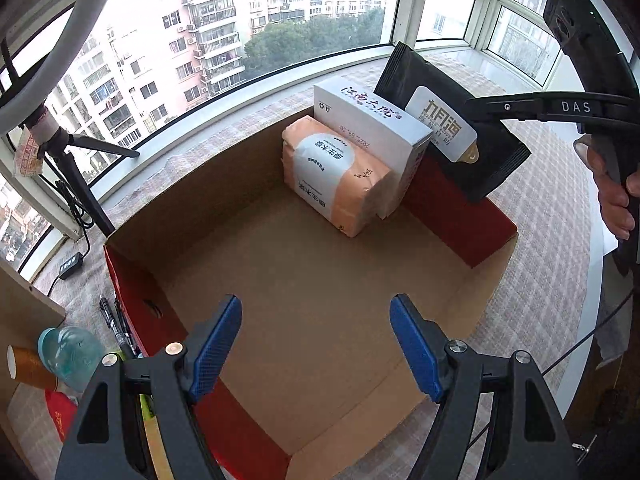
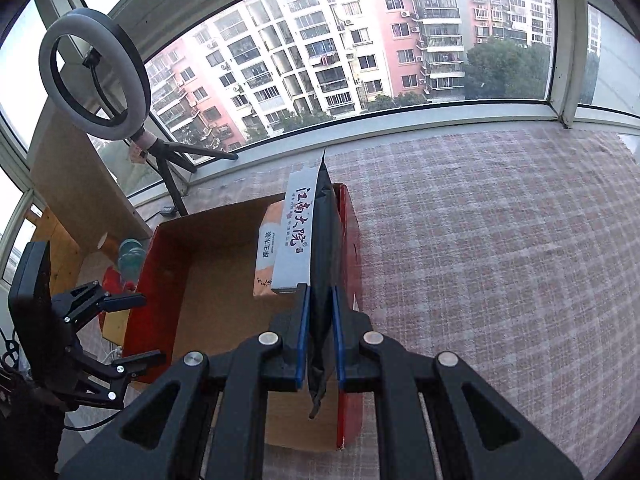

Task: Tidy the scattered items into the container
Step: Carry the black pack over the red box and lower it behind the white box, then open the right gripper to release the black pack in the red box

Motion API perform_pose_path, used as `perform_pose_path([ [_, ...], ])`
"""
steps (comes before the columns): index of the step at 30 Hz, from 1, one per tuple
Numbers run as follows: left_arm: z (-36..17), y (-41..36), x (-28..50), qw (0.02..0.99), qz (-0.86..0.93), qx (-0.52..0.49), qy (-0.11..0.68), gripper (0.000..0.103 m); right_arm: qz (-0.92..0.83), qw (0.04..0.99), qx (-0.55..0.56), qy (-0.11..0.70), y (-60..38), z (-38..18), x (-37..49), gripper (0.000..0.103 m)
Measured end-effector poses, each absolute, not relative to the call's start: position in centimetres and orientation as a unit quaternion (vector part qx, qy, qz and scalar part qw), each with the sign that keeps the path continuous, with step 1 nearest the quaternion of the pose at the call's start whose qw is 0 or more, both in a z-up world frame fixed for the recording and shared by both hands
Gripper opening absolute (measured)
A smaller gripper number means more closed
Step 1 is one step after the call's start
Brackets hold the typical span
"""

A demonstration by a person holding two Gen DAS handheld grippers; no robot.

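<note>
The left hand-held gripper [image 1: 316, 344] hangs over the near part of the cardboard box [image 1: 132, 304], its blue pads spread wide with nothing between them; only the bare brown floor of the box shows in the gap. The log trace has levelled, so the jaws stand open and steady.

The right hand-held gripper [image 2: 320, 340] is clamped on a black pouch [image 2: 326, 240], its two blue pads pressing the flat sides near the pouch's lower end. The pouch stands on edge and points away from the camera, over the right wall of the box. In the left wrist view the same black pouch [image 1: 452, 128] hangs tilted above the far right corner of the box, held from the right by the other gripper, with a person's fingers [image 1: 616, 204] wrapped around its handle.

Inside the box, at the far right, a white carton [image 1: 372, 128] stands upright against the wall. A peach-coloured tissue pack [image 1: 332, 176] leans against its left side, touching it. The rest of the box floor is bare.

The box sits on a table covered with a checked cloth [image 2: 500, 260] by a window. To the left of the box lie two pens [image 1: 116, 324], a plastic bottle [image 1: 72, 352] and a ring light on a stand [image 2: 96, 76].
</note>
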State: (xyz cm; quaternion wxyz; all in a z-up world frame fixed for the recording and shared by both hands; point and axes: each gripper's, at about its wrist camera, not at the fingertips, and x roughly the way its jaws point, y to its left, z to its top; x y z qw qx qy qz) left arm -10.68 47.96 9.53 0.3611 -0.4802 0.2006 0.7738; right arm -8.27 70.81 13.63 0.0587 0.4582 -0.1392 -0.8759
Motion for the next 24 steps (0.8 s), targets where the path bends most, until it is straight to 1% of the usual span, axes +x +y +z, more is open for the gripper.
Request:
perform_pose_path([
  [7, 6.1, 53.0, -14.4, 0.396, 0.742, -0.496, 0.216, 0.074, -0.869, 0.073, 0.476, -0.116, 70.4, 12.2, -10.3, 0.011],
  [16, 6.1, 54.9, -15.3, 0.428, 0.737, -0.473, 0.221, 0.075, -0.858, 0.076, 0.498, -0.102, 69.9, 9.9, -13.2, 0.011],
  [20, 6.0, 55.4, -15.5, 0.438, 0.735, -0.469, 0.219, 0.075, -0.856, 0.071, 0.508, -0.065, 68.6, 9.1, -14.0, 0.012],
  [21, 6.0, 55.6, -15.5, 0.44, 0.734, -0.468, 0.219, 0.074, -0.855, 0.07, 0.511, -0.057, 68.4, 8.9, -14.2, 0.015],
  [24, 6.0, 56.1, -15.2, 0.445, 0.732, -0.463, 0.229, 0.074, -0.851, 0.069, 0.519, -0.047, 68.2, 8.8, -14.3, 0.015],
])
